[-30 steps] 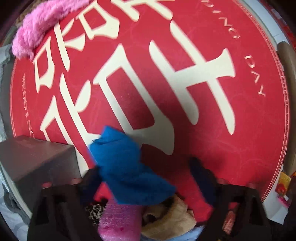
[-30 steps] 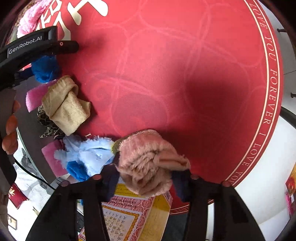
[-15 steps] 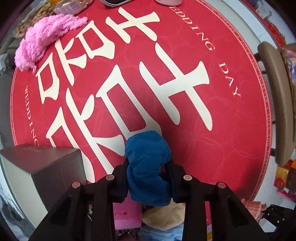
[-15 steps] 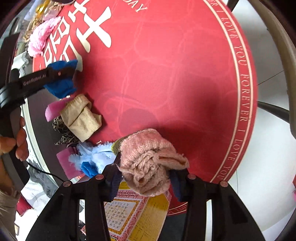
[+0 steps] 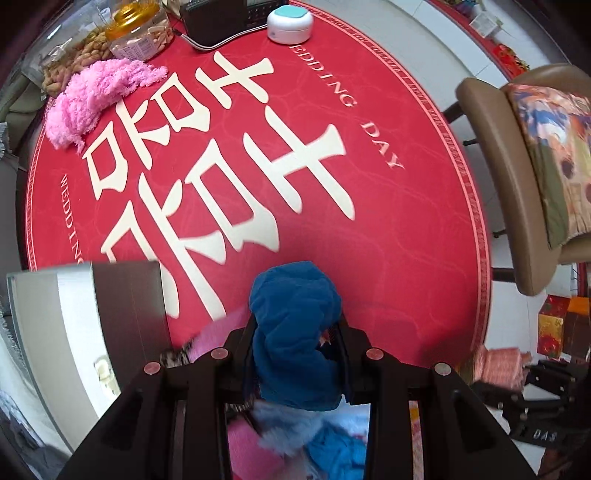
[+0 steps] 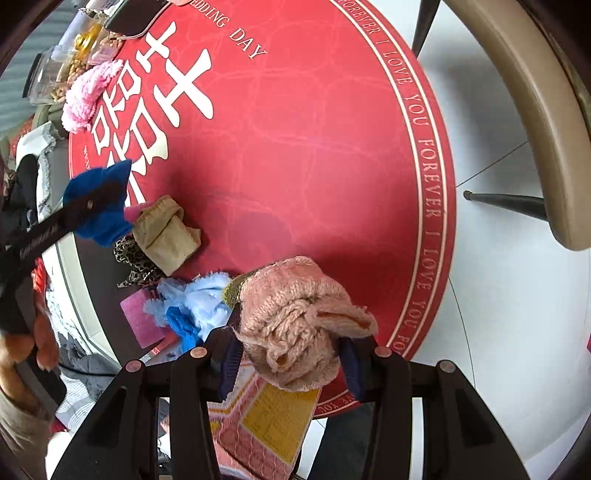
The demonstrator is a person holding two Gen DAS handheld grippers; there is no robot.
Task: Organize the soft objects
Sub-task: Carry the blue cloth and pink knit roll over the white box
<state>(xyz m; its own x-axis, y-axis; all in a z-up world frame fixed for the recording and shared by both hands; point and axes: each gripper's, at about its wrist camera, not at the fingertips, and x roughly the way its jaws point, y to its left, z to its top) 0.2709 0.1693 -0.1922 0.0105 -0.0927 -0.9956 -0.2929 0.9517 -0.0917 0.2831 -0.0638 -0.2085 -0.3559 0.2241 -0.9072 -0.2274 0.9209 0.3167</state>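
Observation:
My left gripper is shut on a blue fleece cloth and holds it above the red round table; the same cloth shows in the right wrist view. My right gripper is shut on a pink knitted item, held over the table's near edge. A pile of soft things lies on the table: a beige sock, a leopard-print piece, a light blue fluffy cloth and a pink piece. A fluffy pink cloth lies at the far left.
A grey box stands at the table's left edge. Jars of snacks, a dark device and a white-teal round object stand at the far edge. A tan chair stands right. A red-yellow patterned box is below the right gripper.
My left gripper closed on the blue cloth and lifted it up and away from the pile. My right gripper rose with the pink knitted item still held.

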